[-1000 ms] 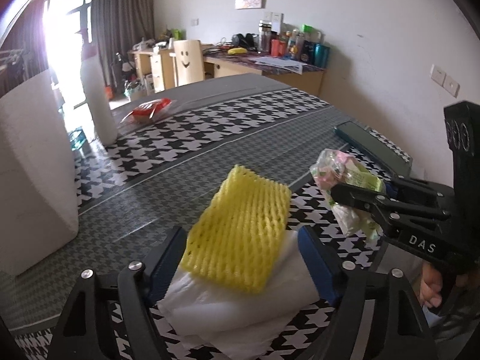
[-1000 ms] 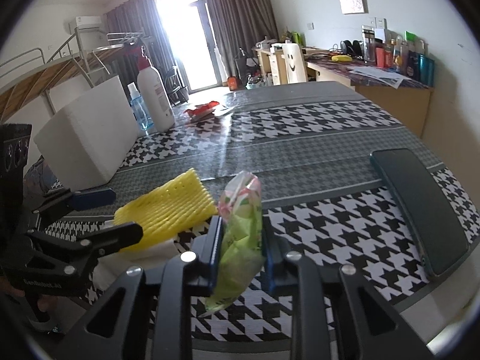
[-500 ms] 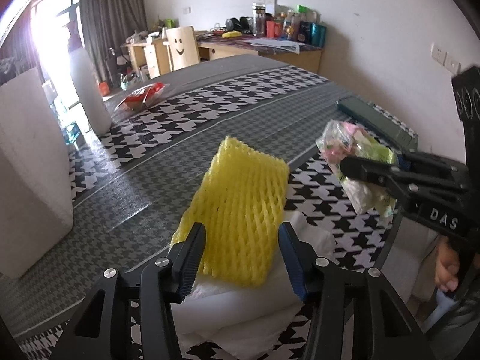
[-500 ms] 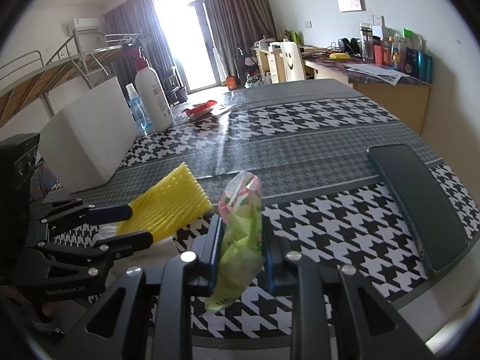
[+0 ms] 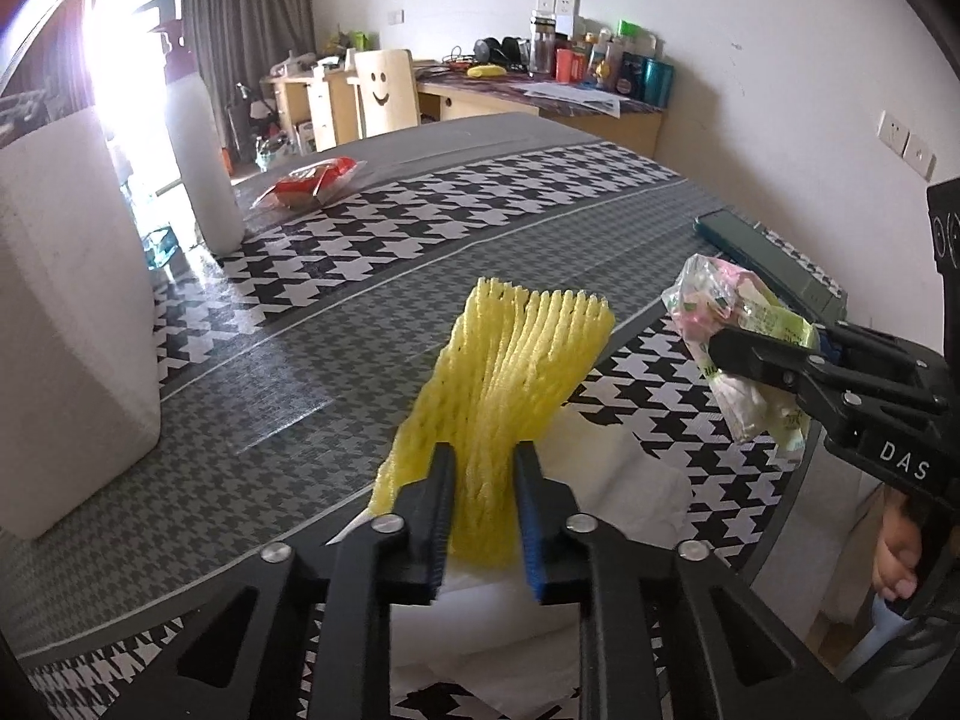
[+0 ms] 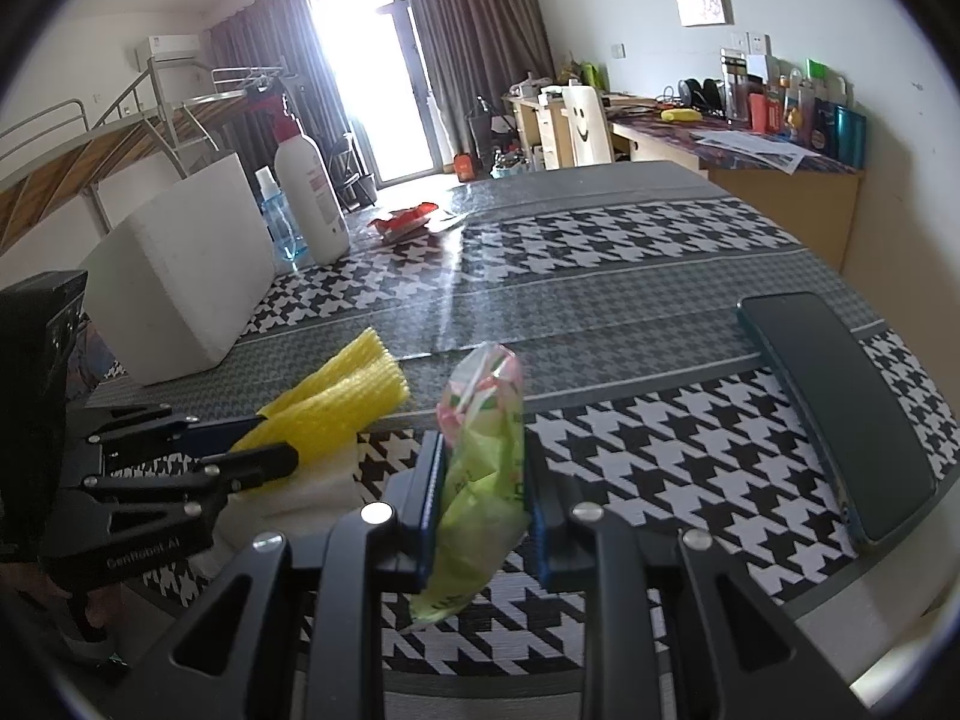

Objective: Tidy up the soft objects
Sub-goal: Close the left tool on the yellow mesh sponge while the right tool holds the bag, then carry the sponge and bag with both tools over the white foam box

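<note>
Left wrist view looks down the left claw (image 5: 483,495), whose jaws have just been closing and now pinch the near end of the yellow foam net (image 5: 510,384), squeezing it into a narrow waist so the far end fans out and tilts up off the surface. Under the net lies a white sheet of soft wrap (image 5: 624,480), flat on the houndstooth desk (image 5: 420,228), right at the near edge. Off to the right, the right claw (image 5: 774,360) hangs above the desk edge, clamped on a crumpled green and pink plastic bag (image 5: 738,324); part of a hand (image 5: 894,564) shows below its handle.

From the right wrist view the same bag (image 6: 480,468) stands upright between the two blue pads, pressed from both sides, its bottom end dangling below the jaws and clear of the desk. The left claw (image 6: 264,447) comes in from the left with the net (image 6: 342,402) folded between its fingers.

Further back on the desk, a white foam block (image 6: 180,288) sits at the left, with a tall white pump bottle (image 6: 309,198) and a small blue bottle (image 6: 277,222) just beside it. A red packet (image 6: 408,219) lies near the middle, well apart from the claws. A dark flat case (image 6: 840,414) rests along the right side.
</note>
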Demonstrator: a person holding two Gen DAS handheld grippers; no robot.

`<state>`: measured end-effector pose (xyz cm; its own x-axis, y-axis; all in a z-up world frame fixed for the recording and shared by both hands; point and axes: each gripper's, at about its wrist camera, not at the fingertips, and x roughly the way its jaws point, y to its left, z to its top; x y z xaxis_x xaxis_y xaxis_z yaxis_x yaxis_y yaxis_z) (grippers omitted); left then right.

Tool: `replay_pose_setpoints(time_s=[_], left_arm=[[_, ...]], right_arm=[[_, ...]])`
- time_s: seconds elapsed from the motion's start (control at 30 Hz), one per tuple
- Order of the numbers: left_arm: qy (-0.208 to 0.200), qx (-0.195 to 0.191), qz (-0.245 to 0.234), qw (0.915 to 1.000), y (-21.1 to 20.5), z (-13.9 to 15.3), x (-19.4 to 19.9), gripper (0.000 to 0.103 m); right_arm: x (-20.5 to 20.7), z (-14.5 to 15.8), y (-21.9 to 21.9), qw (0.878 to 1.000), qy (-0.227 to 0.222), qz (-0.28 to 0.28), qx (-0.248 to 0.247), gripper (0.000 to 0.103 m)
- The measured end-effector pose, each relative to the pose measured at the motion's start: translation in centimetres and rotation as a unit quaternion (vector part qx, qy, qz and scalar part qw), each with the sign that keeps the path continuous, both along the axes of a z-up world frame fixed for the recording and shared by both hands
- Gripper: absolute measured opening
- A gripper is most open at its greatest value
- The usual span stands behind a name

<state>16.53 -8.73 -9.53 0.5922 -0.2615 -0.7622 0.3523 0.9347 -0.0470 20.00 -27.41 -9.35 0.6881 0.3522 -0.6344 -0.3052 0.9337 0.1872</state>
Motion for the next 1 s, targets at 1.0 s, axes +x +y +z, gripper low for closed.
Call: replay_pose_setpoints(time_s=[1.0], left_arm=[[-0.076, -0.037, 0.036, 0.9958, 3.8, 4.2, -3.4, 0.012]], right_arm=[[-2.0, 2.6, 3.5, 0.999, -0.037, 0.036, -0.001, 0.029]])
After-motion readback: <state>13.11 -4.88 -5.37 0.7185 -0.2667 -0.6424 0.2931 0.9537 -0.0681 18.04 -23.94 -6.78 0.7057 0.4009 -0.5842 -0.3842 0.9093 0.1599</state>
